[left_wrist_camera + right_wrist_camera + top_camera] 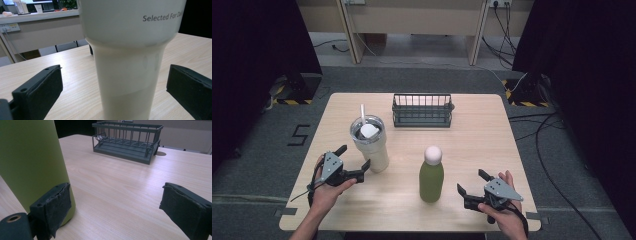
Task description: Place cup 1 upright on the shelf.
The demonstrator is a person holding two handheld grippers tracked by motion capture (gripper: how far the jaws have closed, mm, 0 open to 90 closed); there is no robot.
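Left gripper [352, 163] jaws wide, straddling the cream tumbler [371, 144] without contact, left of bench [472, 150] centre. Right gripper [472, 183] jaws wide, empty, at 3 o'clock of the green bottle [431, 175]. Open bench between bottle and wire rack [422, 110] at the 12 o'clock edge.

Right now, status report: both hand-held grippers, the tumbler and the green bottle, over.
Left hand-held gripper open, jaws astride cream tumbler, no contact. Right hand-held gripper open beside green bottle, not gripping. Wire rack stands well behind, nothing in the way.

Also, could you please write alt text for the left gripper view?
A cream tumbler stands upright on a light wooden table, between the two open black jaws of the left gripper, which do not touch it. Grey lettering on it begins "Selected For".
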